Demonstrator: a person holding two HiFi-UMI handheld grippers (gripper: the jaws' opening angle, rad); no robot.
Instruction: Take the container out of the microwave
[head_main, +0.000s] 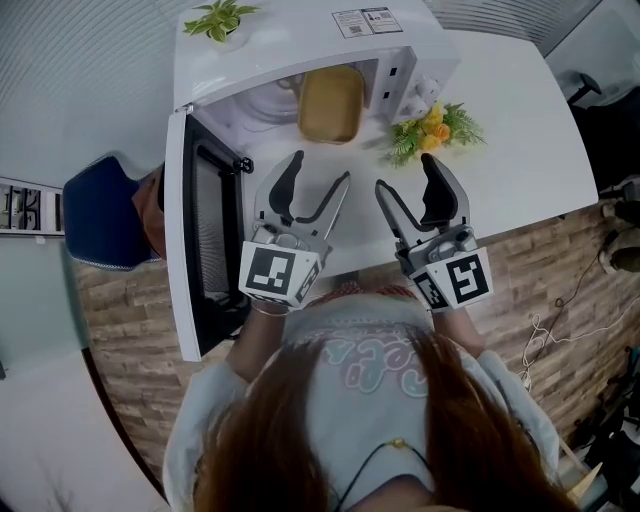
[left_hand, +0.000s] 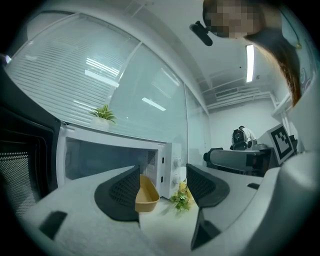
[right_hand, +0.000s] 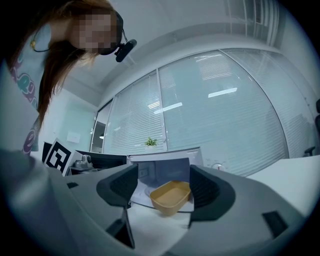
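A tan rectangular container (head_main: 331, 103) sits at the mouth of the white microwave (head_main: 285, 45), half over its front sill; it is empty. The microwave door (head_main: 195, 240) hangs wide open to the left. My left gripper (head_main: 320, 185) is open on the near side of the container, nothing between its jaws. My right gripper (head_main: 410, 180) is open too, a little to the right, also empty. The container (left_hand: 146, 197) shows beside the left jaw in the left gripper view, and the container (right_hand: 171, 196) lies between the jaws, further off, in the right gripper view.
A bunch of yellow and green artificial flowers (head_main: 433, 130) lies on the white table (head_main: 520, 130) right of the microwave. A small potted plant (head_main: 220, 20) stands on the microwave's top. A blue chair (head_main: 100, 210) is left of the door.
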